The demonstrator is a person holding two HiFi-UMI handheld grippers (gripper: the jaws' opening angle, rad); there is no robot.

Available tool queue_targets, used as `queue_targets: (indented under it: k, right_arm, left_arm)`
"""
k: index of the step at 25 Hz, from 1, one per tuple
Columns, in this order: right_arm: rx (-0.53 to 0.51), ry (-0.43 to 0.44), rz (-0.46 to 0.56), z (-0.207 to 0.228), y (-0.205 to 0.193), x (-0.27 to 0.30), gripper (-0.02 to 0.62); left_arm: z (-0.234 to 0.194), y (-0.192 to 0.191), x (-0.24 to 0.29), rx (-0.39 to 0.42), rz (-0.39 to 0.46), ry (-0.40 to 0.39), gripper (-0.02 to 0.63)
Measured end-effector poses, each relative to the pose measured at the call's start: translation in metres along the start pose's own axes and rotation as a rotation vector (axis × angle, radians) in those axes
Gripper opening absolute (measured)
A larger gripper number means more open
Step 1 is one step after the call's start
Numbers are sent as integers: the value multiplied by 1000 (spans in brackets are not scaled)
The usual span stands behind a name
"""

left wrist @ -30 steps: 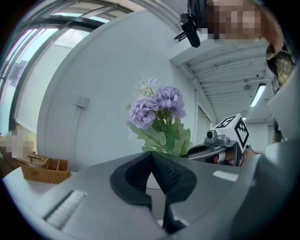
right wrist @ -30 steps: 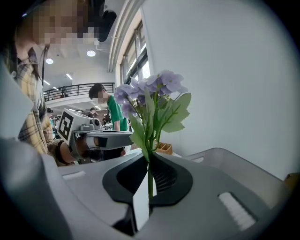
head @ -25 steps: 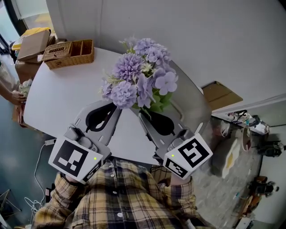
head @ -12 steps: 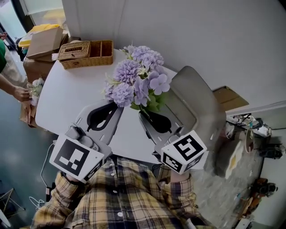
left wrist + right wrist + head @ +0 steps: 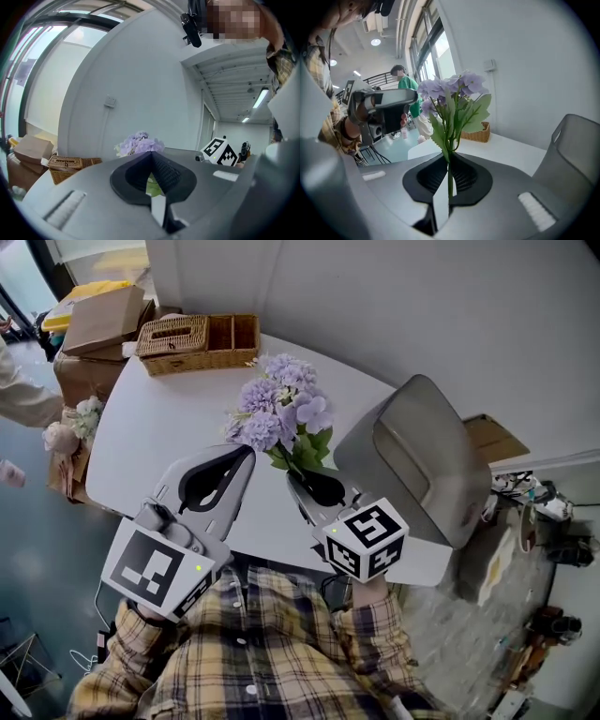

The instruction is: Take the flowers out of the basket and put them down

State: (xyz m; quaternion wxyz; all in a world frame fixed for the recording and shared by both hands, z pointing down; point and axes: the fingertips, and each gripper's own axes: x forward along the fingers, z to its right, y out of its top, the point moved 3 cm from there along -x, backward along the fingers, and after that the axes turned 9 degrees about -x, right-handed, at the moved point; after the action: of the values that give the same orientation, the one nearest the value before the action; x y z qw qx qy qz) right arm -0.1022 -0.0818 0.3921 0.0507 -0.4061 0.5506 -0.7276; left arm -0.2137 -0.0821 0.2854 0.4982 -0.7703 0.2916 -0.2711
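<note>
Sinking lower than earlier: flowers point(image 5: 281, 409) in right gripper point(image 5: 303, 480)

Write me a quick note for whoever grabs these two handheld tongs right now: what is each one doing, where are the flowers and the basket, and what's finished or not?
Right tongs: shut on the purple flowers, gripped low on the green stems, blooms pointing up.
Left tongs: shut, nothing between them, held beside the right ones.
Basket: wicker, at the far edge of the white table, well away from the flowers.
Done: the flowers are out of the basket.
Left: lower them onto the table, open the right tongs and pull back.
</note>
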Motion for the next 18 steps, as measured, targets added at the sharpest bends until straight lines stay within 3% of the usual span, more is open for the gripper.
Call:
queue_targets:
  k: [11, 18]
  right_arm:
    - [143, -20, -168, 15, -82, 30, 29]
    - [182, -9, -269, 11, -127, 49, 31]
  left_arm:
    - [-3, -4, 9, -18, -37, 4, 11]
    - [-7, -14, 9, -28, -56, 2, 11]
